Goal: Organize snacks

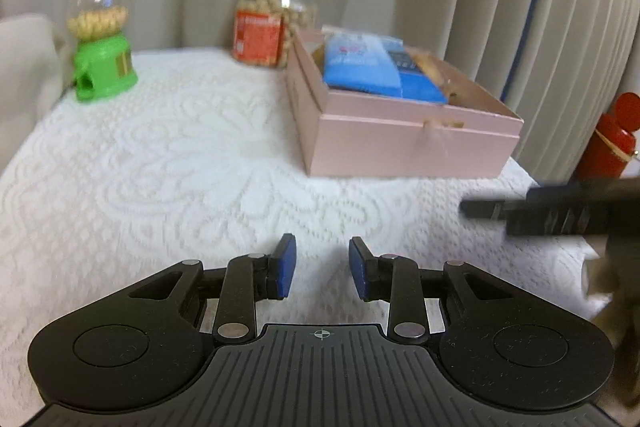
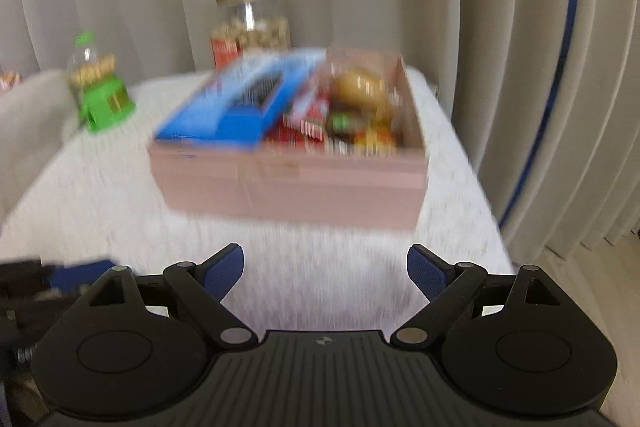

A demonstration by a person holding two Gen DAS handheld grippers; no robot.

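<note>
Both your claws are empty: the left gripper (image 1: 322, 267) parted narrowly, the right gripper (image 2: 325, 271) spread wide. Ahead of the right one, the pink box (image 2: 292, 187) already holds the blue packet (image 2: 240, 107) and small wrapped snacks (image 2: 352, 115). Beyond it, the nut jar (image 1: 274, 19) and green dispenser (image 1: 102, 47) stand outside; little seems left.

open pink box (image 2: 292, 183) on the table holds blue packet (image 2: 244, 103), assorted snacks (image 2: 356, 115).

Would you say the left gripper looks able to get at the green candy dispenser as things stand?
Probably yes: the left gripper is open and empty, and only bare white tablecloth lies between it and the green candy dispenser; the pink box sits off to the right.
</note>
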